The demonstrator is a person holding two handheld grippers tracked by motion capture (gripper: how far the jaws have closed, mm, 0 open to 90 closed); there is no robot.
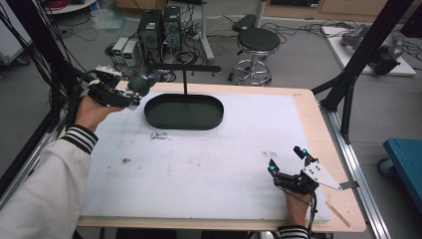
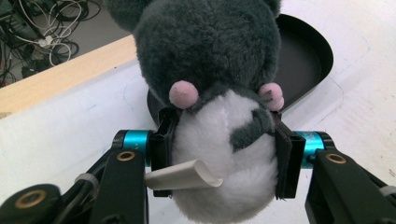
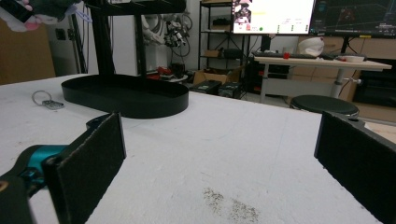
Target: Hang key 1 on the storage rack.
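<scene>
A grey and white plush mouse [image 2: 219, 107] with pink paws hangs between the jaws of my left gripper [image 2: 224, 156], which is shut on its belly. From above, the plush mouse [image 1: 141, 83] is held in the air by the left gripper [image 1: 130, 94] at the back left, just left of the black oval tray [image 1: 184, 112]. A white label curls from the toy's side. My right gripper [image 1: 287, 160] rests on the white mat near the front right, jaws wide apart and empty. The right gripper [image 3: 219, 163] looks across the mat toward the tray [image 3: 126, 95].
A black T-shaped stand [image 1: 185, 69] rises from the tray's back. A small metal key ring [image 1: 160, 135] lies on the mat in front of the tray; the key ring [image 3: 45, 100] sits left of it in the right gripper view. A stool [image 1: 257, 42] stands beyond the table.
</scene>
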